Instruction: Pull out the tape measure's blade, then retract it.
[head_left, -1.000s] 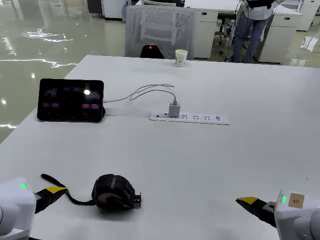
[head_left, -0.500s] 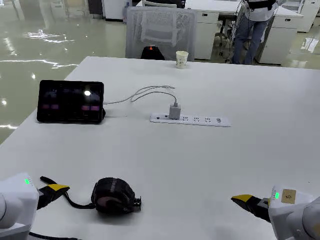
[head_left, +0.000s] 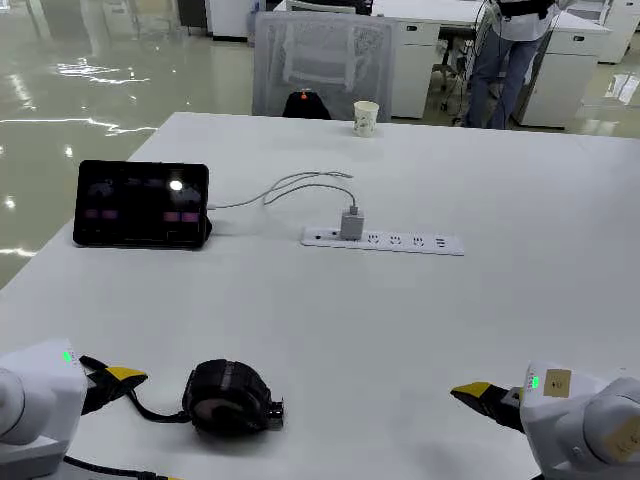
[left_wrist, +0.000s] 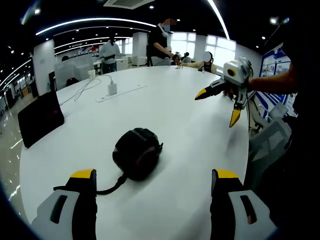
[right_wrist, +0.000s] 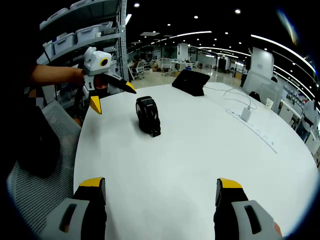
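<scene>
As the tape measure (left_wrist: 137, 152) just ahead of the open left gripper (left_wrist: 154, 175) seems rigid and weighty, clamp its sides; the open right gripper (right_wrist: 161, 182) should take the blade tip (head_left: 277, 406).

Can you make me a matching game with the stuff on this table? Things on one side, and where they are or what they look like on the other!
Things:
1. tape measure
2. paper cup
3. tablet
4. power strip

Clues:
a. at the far edge of the table
b. white, with a charger plugged in
c. black and round, at the near edge
d. propped up, dark screen

Pairs: 1-c, 2-a, 3-d, 4-b
</scene>
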